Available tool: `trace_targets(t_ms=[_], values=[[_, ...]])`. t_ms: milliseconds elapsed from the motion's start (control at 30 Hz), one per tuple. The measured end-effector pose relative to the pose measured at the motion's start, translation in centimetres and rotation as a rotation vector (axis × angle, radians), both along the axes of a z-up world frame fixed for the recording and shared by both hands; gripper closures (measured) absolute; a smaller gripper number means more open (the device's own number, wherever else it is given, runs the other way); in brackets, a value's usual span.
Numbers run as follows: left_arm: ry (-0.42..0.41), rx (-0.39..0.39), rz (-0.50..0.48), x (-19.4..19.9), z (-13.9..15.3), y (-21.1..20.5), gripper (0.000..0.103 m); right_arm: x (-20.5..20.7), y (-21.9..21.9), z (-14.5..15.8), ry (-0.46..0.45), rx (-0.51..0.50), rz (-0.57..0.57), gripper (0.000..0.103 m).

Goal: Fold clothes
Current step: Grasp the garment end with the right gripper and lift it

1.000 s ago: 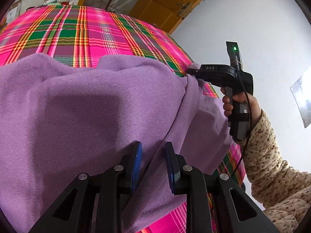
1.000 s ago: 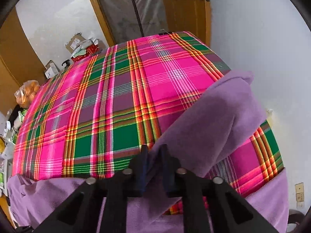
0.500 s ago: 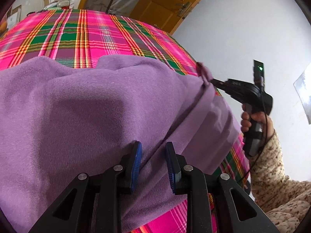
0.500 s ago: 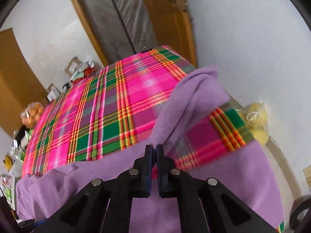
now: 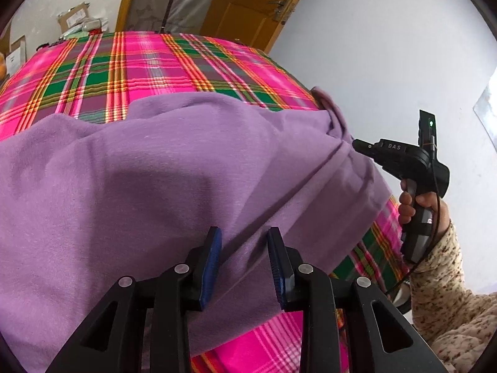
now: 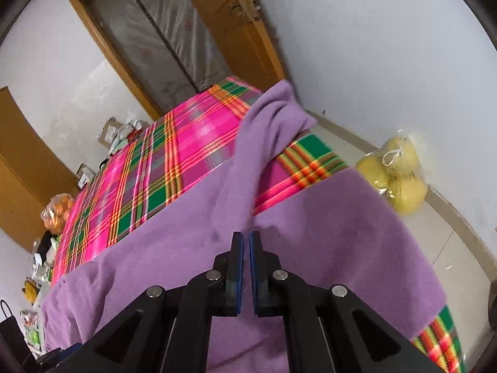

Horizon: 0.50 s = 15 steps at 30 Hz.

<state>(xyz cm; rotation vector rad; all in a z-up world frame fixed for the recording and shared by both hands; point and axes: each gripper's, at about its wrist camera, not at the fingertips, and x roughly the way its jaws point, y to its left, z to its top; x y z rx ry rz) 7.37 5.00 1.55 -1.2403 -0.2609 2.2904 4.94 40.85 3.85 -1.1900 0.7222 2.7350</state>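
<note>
Plainly, bed: the plaid bedspread is the work surface, and its near and right-hand edges drop away to the floor, so anything pulled past them hangs by its own weight.
Purple garment: it lies spread over the near part of the bed, its right side already draped over the edge; one strip, perhaps a sleeve, is raised from the body and runs toward the far corner.
Right gripper: clenched on the garment, the blue pads pinching a bunched ridge with barely a gap; in the left wrist view its nose meets the gathered cloth at the bed's right edge.
Left gripper: released, jaws apart, a fold of cloth lying between the pads but not squeezed.
Main risk: with only one side held, a pull by the right gripper would likely drag the whole garment toward the edge and off the bed.
Second risk: the pinch looks small, so soft fleece could slip out under tension.
Lesser risk: the raised strip may twist and fold in crooked.
</note>
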Motion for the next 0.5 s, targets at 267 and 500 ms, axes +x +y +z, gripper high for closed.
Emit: trace_targets(t_ms=[267, 500], values=[[-0.038, 0.0, -0.031, 0.1, -0.6, 1.5, 0.07, -1.0, 0.1, 1.7, 0.04, 0.083, 0.015, 0.086], [-0.041, -0.018, -0.041, 0.5, -0.6, 2.2, 0.07, -5.2, -1.5, 1.6, 0.0, 0.167, 0.079, 0.07]])
